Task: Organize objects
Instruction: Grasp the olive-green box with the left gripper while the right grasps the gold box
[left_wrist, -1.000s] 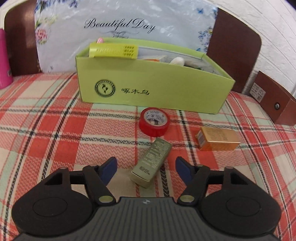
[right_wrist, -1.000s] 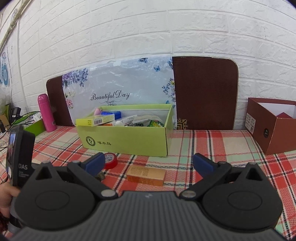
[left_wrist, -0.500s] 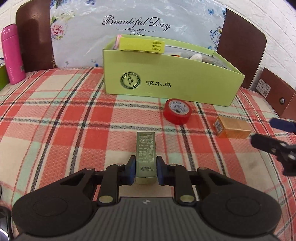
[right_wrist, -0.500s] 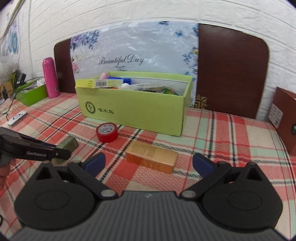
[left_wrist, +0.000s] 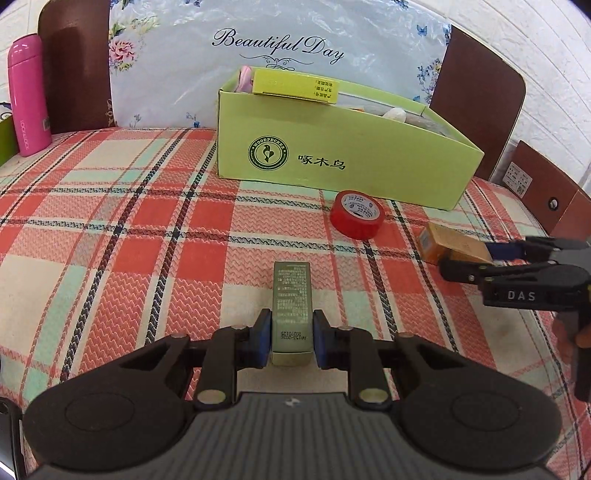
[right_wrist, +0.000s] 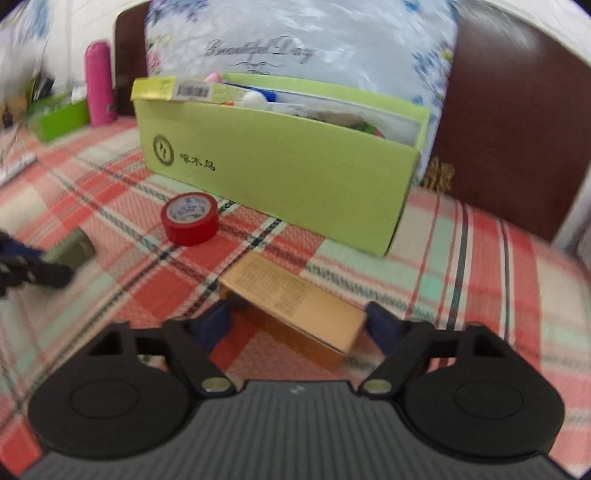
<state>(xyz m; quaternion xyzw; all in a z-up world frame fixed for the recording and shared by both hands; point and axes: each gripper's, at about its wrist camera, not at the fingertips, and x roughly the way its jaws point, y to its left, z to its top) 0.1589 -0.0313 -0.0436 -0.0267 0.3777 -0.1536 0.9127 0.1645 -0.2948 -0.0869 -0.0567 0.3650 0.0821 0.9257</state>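
Observation:
My left gripper (left_wrist: 291, 339) is shut on a slim olive-green box (left_wrist: 291, 302) that points away over the plaid cloth. My right gripper (right_wrist: 301, 325) is open, with its jaws either side of a gold-orange box (right_wrist: 291, 306) lying on the cloth; that box (left_wrist: 448, 245) and the right gripper (left_wrist: 491, 258) also show in the left wrist view. A red tape roll (left_wrist: 356, 219) lies in front of the green storage box (left_wrist: 332, 162), which holds several items. In the right wrist view the tape roll (right_wrist: 190, 218), the storage box (right_wrist: 295, 173) and the left gripper (right_wrist: 22, 266) show too.
A pink bottle (left_wrist: 29, 96) stands at the far left. A brown box (left_wrist: 546, 188) sits at the right. A floral "Beautiful Day" bag (left_wrist: 277, 48) and dark chair backs (left_wrist: 476, 96) stand behind the storage box. A small green container (right_wrist: 59, 118) sits at the left.
My left gripper closed on the olive-green box a second ago and still holds it. My right gripper has moved down and forward until its open jaws straddle the gold-orange box.

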